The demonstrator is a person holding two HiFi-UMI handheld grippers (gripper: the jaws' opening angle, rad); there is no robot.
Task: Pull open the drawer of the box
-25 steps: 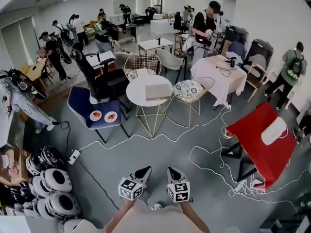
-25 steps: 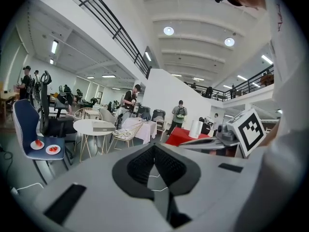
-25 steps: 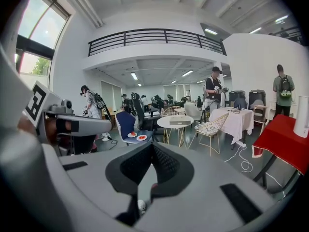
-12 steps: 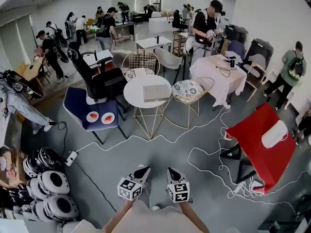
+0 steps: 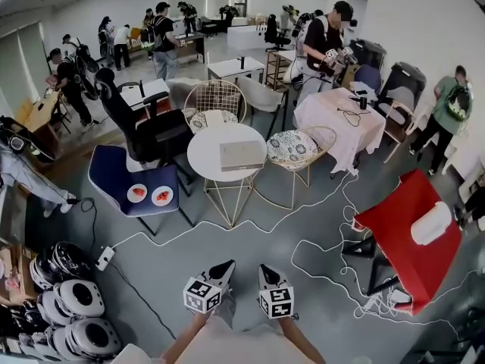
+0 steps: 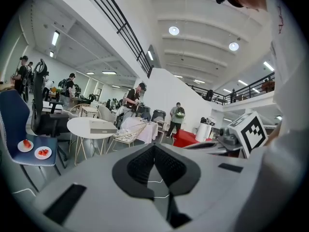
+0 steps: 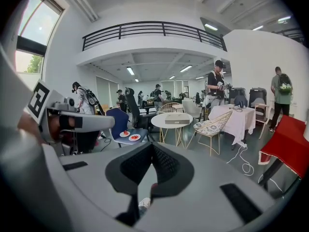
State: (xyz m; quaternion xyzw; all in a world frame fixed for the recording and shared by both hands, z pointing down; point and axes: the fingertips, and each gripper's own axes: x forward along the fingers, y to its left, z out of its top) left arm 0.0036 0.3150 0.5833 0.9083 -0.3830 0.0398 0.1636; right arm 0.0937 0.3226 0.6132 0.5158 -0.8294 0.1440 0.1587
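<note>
While I stand on the grey floor [image 5: 250, 237], my left hand-held gripper [image 5: 225, 267] and right hand-held gripper [image 5: 266, 269] sit side by side at the bottom centre of the head view, both pointing up the frame. Each one's jaws are closed, the dark pads meeting, with nothing gripped between them.

The box [image 5: 242, 155] lies flat on a round white tabletop [image 5: 206, 149] just above the centre of the frame, well apart from both grippers. It is too far off for me to make out its drawer.

Left of the tabletop stands a blue chair [image 5: 114, 180] carrying two small plates [image 5: 137, 193] of red food. To the right is a wire chair [image 5: 326, 136] with a patterned cushion [image 5: 292, 148]. A white cable [image 5: 318, 243] loops across the floor at centre right, beside a red sheet [image 5: 402, 222]. Helmets [image 5: 76, 298] are piled at lower left. People [image 5: 324, 44] work along the top of the frame.
</note>
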